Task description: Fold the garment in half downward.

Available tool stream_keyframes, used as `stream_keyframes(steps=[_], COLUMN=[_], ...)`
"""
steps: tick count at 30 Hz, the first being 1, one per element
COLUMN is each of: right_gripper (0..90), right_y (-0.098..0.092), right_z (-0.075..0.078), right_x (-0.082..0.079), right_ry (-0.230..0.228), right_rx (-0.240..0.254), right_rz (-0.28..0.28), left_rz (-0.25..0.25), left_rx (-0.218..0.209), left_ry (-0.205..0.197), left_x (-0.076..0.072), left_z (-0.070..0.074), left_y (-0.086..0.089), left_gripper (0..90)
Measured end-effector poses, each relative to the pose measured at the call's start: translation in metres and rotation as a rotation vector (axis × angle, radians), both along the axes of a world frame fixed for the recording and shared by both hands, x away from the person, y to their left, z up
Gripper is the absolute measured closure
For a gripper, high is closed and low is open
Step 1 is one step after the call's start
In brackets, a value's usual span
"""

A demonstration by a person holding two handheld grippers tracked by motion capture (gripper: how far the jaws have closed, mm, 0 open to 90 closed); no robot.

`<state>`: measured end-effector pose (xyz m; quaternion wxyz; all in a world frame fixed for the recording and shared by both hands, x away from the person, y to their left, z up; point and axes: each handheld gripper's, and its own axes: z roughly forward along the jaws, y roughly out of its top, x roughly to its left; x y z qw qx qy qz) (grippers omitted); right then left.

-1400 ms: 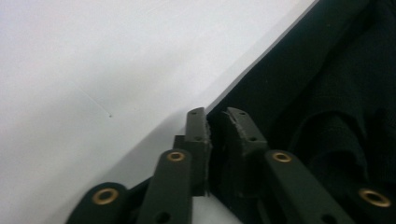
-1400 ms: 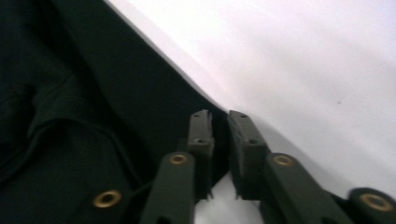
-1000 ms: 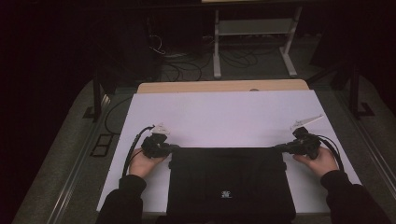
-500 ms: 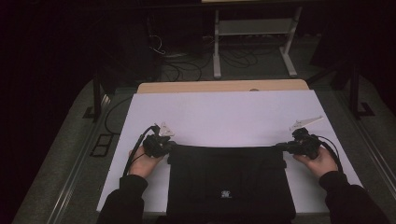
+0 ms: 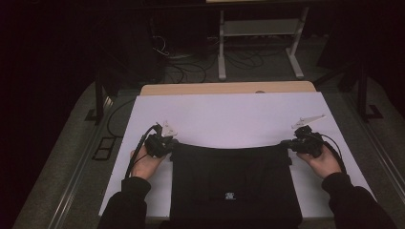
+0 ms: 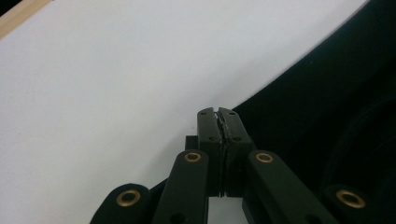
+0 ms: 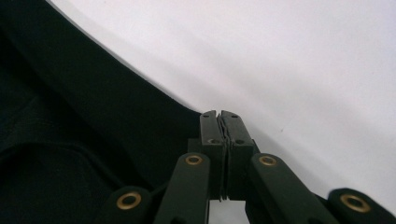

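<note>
Both jaws pinched tight, the left hand-held gripper and right hand-held gripper clamp a black garment's far corners on the white tabletop.

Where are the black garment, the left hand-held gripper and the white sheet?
garment [image 5: 234, 181], high view, middle of the cloth.
left hand-held gripper [image 6: 218, 116], left gripper view, between its shut tips.
sheet [image 5: 229, 114], high view, bare far part.

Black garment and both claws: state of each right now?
Black garment: flat on the white table, far edge stretched between the claws.
Left claw: shut on the garment's far left corner.
Right claw: shut on its far right corner.
</note>
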<state>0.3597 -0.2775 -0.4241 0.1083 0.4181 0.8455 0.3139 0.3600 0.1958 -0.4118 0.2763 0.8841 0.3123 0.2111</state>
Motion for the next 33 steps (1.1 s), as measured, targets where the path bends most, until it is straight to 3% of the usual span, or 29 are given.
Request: stream_keyframes(steps=[3,8,12,16,21,27,33], right_gripper=[87.5,87.5,87.5,87.5,87.5,87.3,87.3], right_y=[0.000,-0.001,0.000,0.001,0.002,0.000,0.001], right_z=[0.003,0.008,0.012,0.015,0.015,0.014,0.019], right_x=[0.004,0.011,0.018,0.024,0.033,0.044,0.056], right_ry=[-0.001,-0.014,-0.017,-0.020,-0.006,0.004,-0.001], right_rx=[0.015,0.041,0.039,0.045,0.040,0.049,0.025], right_rz=[-0.007,-0.018,-0.023,-0.024,-0.032,-0.055,-0.060], left_rz=[0.002,0.009,0.012,0.006,0.012,0.011,0.019], left_rx=[-0.057,-0.052,-0.032,0.023,0.025,0.091,0.107], left_ry=[0.016,0.016,0.019,0.014,0.012,0.025,0.026], left_x=[0.005,0.010,0.014,0.019,0.027,0.040,0.054], left_z=[0.003,0.008,0.011,0.014,0.021,0.026,0.031], left_y=[0.004,0.006,0.004,-0.003,-0.007,-0.012,-0.019], left_gripper=[87.7,87.7,87.6,87.6,87.6,87.6,87.6])
